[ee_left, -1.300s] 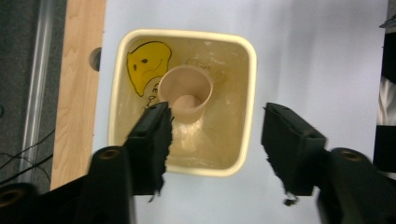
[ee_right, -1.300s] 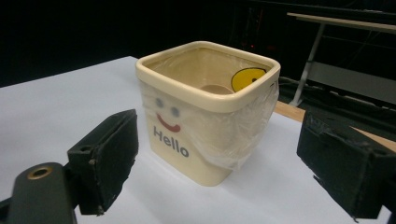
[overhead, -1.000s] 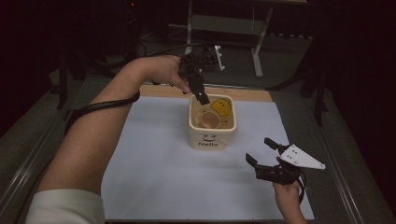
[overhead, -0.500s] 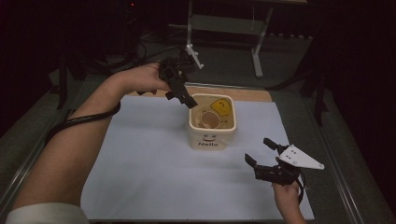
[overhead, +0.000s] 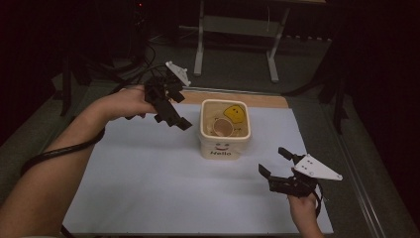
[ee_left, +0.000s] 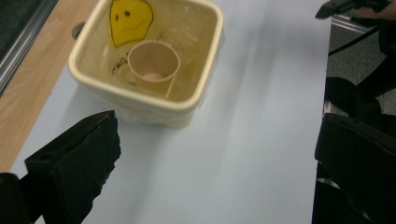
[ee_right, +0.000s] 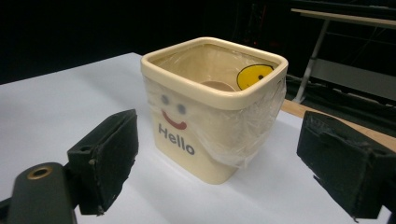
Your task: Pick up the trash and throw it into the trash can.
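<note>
A cream square bin (overhead: 225, 148) marked "Hello", lined with clear plastic, stands on the white sheet. A paper cup (overhead: 222, 128) lies inside it beside a yellow smiley (overhead: 235, 113). My left gripper (overhead: 173, 120) hovers just left of the bin, open; its jaws have just been opening and nothing is between them. In the left gripper view the bin (ee_left: 196, 102) and the cup (ee_left: 154, 63) lie ahead of the left gripper (ee_left: 215, 163). My right gripper (overhead: 272, 161) rests open at the bin's front right, and in its own view the right gripper (ee_right: 217, 135) faces the bin (ee_right: 187, 140).
The white sheet (overhead: 148, 188) covers most of the table, with a wooden strip (overhead: 267, 100) along its back edge. A black cable (overhead: 54, 153) loops under the left forearm. A metal stand (overhead: 233, 25) is on the dark floor beyond.
The left gripper has moved from above the bin out to its left and a little lower. The right gripper has stayed where it was.
</note>
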